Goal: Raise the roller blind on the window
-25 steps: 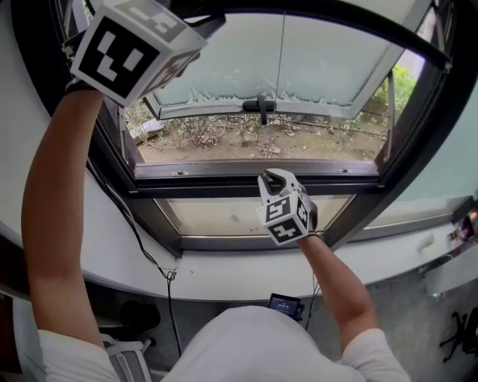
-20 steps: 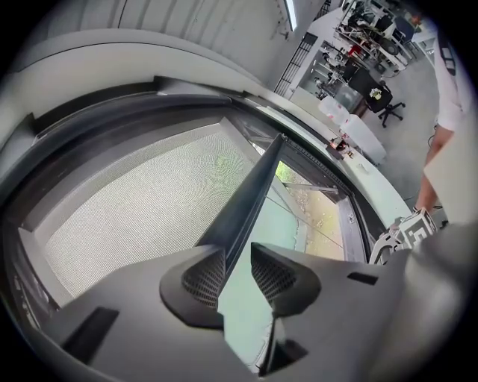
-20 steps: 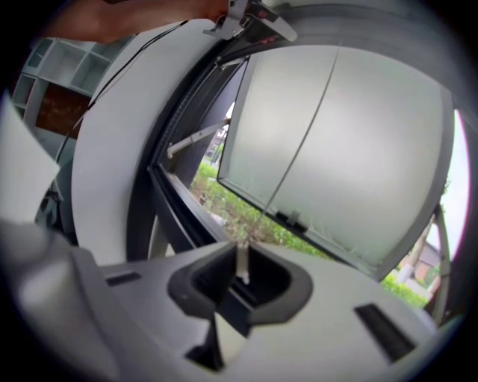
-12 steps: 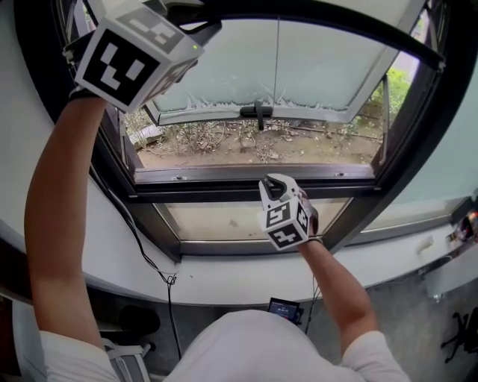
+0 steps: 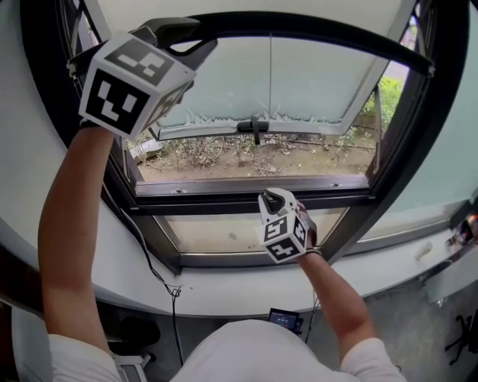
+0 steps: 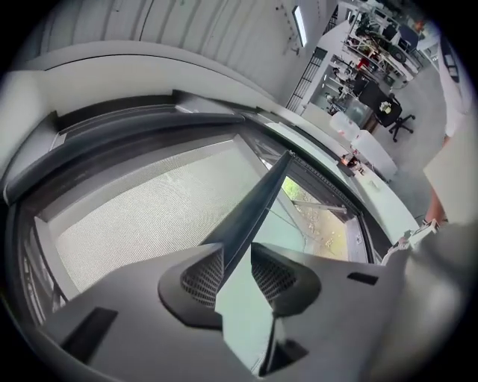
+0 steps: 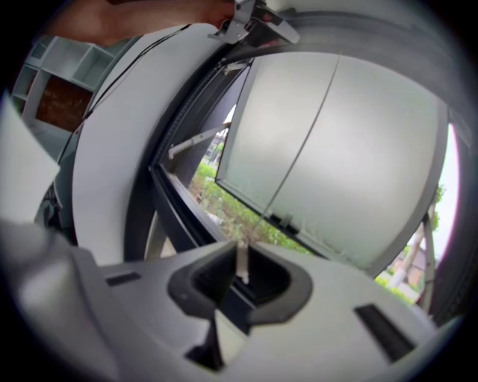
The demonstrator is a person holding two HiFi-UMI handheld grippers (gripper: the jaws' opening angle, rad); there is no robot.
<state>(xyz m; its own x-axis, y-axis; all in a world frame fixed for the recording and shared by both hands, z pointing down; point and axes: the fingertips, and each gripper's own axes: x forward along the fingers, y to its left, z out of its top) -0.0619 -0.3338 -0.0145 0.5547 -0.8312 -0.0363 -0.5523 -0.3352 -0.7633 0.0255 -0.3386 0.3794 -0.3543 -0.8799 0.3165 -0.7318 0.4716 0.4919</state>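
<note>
The roller blind's black bottom bar (image 5: 321, 31) arcs across the top of the window in the head view, with pale blind fabric (image 5: 246, 6) above it. My left gripper (image 5: 196, 39) is raised high at the upper left and is shut on the bar's left end. In the left gripper view the jaws (image 6: 237, 265) clamp the dark bar (image 6: 258, 205), with meshed fabric (image 6: 142, 220) beside it. My right gripper (image 5: 273, 195) sits low at the window's middle crossbar. Its jaws (image 7: 240, 272) pinch a thin white cord (image 7: 241, 257).
An outward-tilted frosted window sash (image 5: 321, 82) with a black handle (image 5: 255, 127) is behind the blind; bare ground and plants lie beyond. The dark window frame (image 5: 216, 198) meets a white sill (image 5: 224, 280). A black cable (image 5: 149, 254) hangs down the sill's left side.
The head view has tilted up, so more blind fabric shows above the bar. The left gripper keeps its hold on the bar. The right gripper stays at the crossbar.
</note>
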